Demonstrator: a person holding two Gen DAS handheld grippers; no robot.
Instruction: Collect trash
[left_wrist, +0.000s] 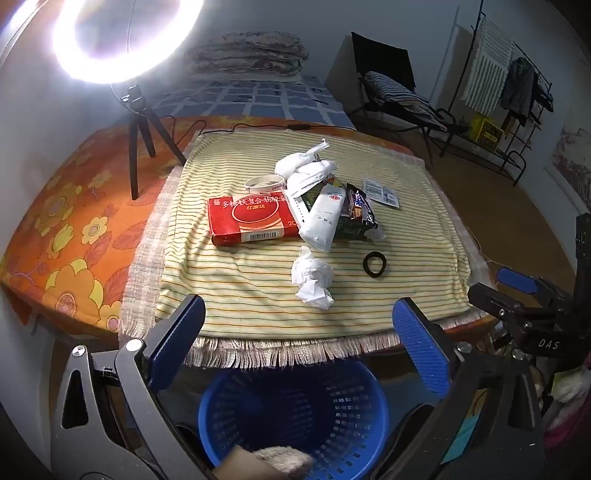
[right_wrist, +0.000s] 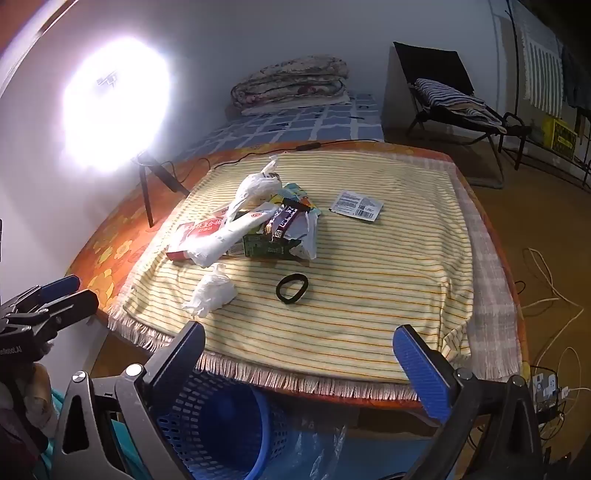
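Observation:
Trash lies on a striped yellow cloth (left_wrist: 258, 291) (right_wrist: 369, 295): a red box (left_wrist: 251, 218) (right_wrist: 184, 230), a white packet (left_wrist: 323, 218) (right_wrist: 229, 236), dark snack wrappers (left_wrist: 360, 214) (right_wrist: 280, 229), a crumpled tissue (left_wrist: 312, 282) (right_wrist: 212, 291), a black hair band (left_wrist: 374, 263) (right_wrist: 291, 289), a tape ring (left_wrist: 264, 182), a white bag (left_wrist: 306, 168) (right_wrist: 255, 188) and a flat label sachet (left_wrist: 382, 192) (right_wrist: 356, 205). A blue mesh basket (left_wrist: 295, 410) (right_wrist: 221, 417) stands below the near edge. My left gripper (left_wrist: 299, 332) and right gripper (right_wrist: 299, 350) hover open and empty near that edge.
A bright ring light on a tripod (left_wrist: 138, 136) (right_wrist: 147, 177) stands at the back left with its cable (left_wrist: 258, 127) along the far edge. A bed, a folding chair (left_wrist: 399, 92) and a clothes rack (left_wrist: 509, 92) lie beyond. Cables (right_wrist: 546, 295) trail on the floor at right.

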